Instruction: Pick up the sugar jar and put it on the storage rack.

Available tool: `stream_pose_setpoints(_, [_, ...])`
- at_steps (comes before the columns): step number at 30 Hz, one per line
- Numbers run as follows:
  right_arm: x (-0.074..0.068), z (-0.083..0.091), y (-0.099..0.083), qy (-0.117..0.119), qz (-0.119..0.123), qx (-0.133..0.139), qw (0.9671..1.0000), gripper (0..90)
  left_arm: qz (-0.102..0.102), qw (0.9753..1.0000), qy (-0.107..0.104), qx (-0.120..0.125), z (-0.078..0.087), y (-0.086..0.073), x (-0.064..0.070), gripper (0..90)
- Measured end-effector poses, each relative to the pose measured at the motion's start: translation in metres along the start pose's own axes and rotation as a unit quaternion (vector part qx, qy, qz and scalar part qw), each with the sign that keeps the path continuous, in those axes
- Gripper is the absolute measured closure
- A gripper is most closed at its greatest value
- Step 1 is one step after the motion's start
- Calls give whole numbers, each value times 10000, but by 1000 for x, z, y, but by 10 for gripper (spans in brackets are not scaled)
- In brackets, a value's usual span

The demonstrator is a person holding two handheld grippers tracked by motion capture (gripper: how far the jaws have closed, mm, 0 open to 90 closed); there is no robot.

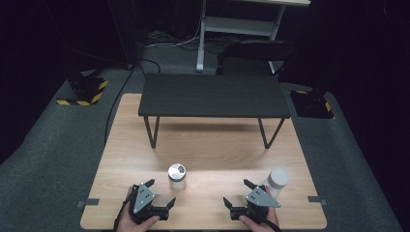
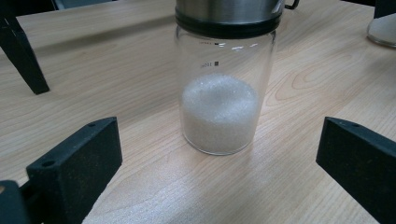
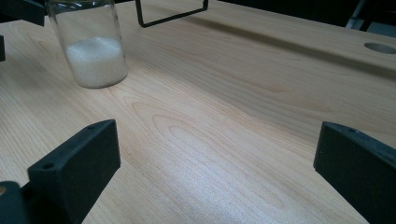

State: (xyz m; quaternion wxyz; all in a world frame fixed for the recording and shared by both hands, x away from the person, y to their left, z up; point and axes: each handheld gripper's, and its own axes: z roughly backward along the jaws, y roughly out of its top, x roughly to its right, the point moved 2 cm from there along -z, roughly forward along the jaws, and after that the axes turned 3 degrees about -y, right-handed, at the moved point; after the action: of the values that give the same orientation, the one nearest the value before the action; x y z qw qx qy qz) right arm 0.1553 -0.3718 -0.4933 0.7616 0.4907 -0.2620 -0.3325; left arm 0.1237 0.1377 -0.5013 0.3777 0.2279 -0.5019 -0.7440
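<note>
The left gripper (image 1: 155, 195) is held low with jaws wide apart and empty, aimed at the glass shaker jar (image 2: 223, 84) of white grains just ahead, seemingly ready for a grasp. Small print on the glass cannot be read. The right gripper (image 1: 239, 195) is also spread open and empty, over bare surface (image 3: 243, 107), beside a white-lidded jar (image 1: 276, 181).
</note>
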Motion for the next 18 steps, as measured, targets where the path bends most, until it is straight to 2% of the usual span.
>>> stream_pose_setpoints(18, [0,-1,0,-7,11,5,10000,3,76,9997,-72,216,-3,5,0,2])
